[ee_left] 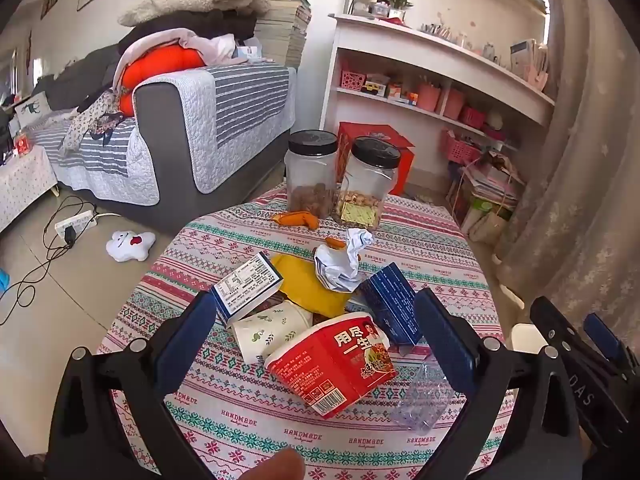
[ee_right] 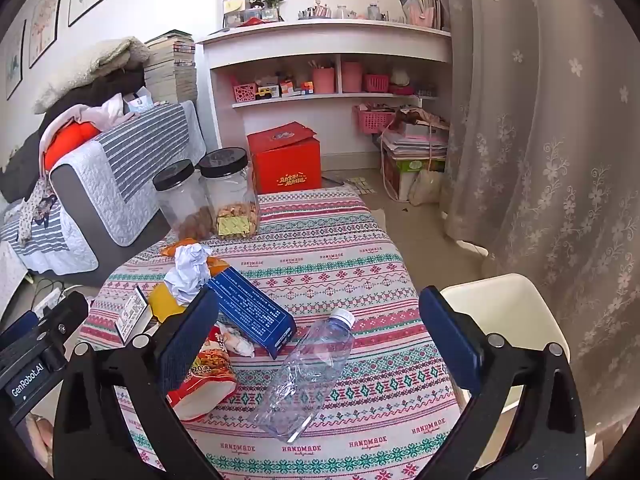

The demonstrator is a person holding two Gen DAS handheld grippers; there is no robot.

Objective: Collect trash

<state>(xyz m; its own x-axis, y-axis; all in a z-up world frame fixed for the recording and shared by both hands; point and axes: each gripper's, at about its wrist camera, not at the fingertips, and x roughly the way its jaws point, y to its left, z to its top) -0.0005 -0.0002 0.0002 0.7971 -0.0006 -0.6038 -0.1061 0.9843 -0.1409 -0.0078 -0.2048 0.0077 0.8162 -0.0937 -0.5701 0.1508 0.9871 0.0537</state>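
Trash lies on a round table with a patterned cloth (ee_left: 240, 412). A red instant-noodle cup (ee_left: 332, 364) lies on its side between the fingers of my open left gripper (ee_left: 316, 336). Behind it are a paper cup (ee_left: 272, 330), a white-and-blue box (ee_left: 246, 282), a yellow wrapper (ee_left: 308, 284), crumpled paper (ee_left: 340, 264) and a dark blue box (ee_left: 394, 304). A crushed clear bottle (ee_right: 308, 376) lies between the fingers of my open right gripper (ee_right: 316, 336). The noodle cup (ee_right: 204, 376) and the blue box (ee_right: 252, 308) show there at left.
Two black-lidded jars (ee_left: 312, 172) (ee_left: 368, 184) with snacks stand at the table's far edge, orange peel (ee_left: 296, 220) before them. A cream bin (ee_right: 500, 312) stands right of the table. A sofa (ee_left: 180, 128), white shelves (ee_right: 332, 72), a red box (ee_right: 286, 160) and a curtain (ee_right: 540, 140) surround it.
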